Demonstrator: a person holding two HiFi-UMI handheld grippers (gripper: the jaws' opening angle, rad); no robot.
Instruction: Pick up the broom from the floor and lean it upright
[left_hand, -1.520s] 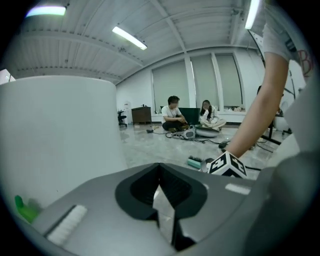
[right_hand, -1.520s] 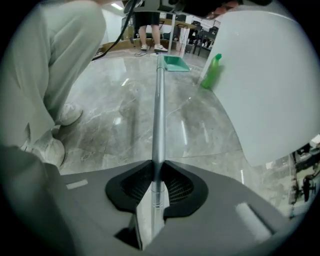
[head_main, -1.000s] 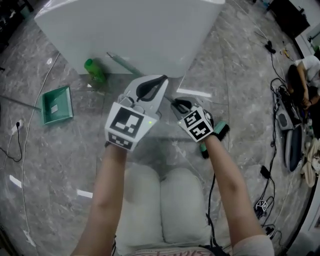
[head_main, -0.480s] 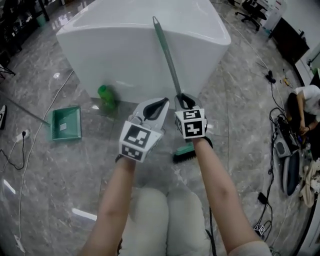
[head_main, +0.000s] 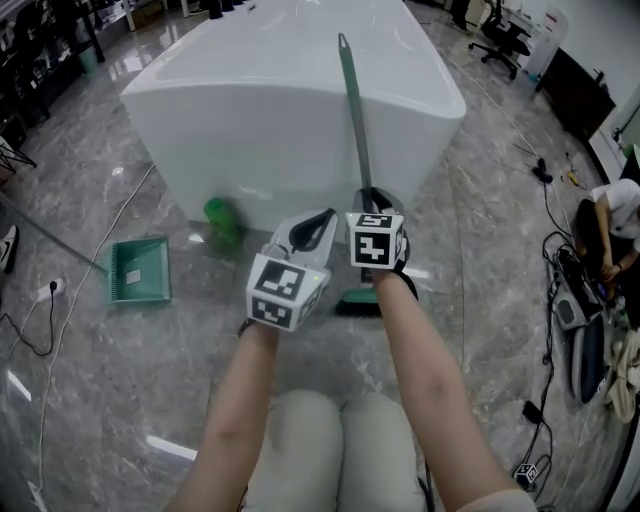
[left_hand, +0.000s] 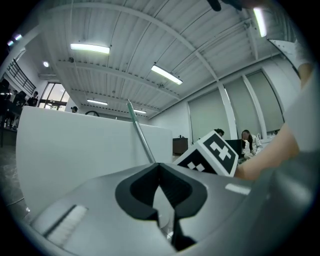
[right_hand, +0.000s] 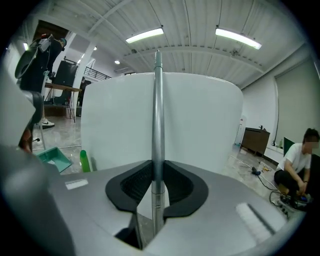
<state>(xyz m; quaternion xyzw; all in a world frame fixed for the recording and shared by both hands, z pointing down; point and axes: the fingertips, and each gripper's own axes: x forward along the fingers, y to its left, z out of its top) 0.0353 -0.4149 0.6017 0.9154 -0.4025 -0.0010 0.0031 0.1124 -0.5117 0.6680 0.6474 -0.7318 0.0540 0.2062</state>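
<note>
The broom stands nearly upright in front of the white block. Its grey-green handle rises against the block's front, and its green brush head is down by the floor. My right gripper is shut on the handle low down; in the right gripper view the handle runs straight up between the pads. Just left of it, my left gripper is shut and holds nothing. In the left gripper view its fingertips meet, with the handle beyond them.
A green dustpan lies on the marble floor at the left, and a green bottle stands at the block's foot. Cables run along the left and right edges. A person sits on the floor at the far right among gear.
The right gripper has risen with the broom, swinging the handle from a low slant to nearly upright against the white block. The left gripper has shifted a little alongside it.
</note>
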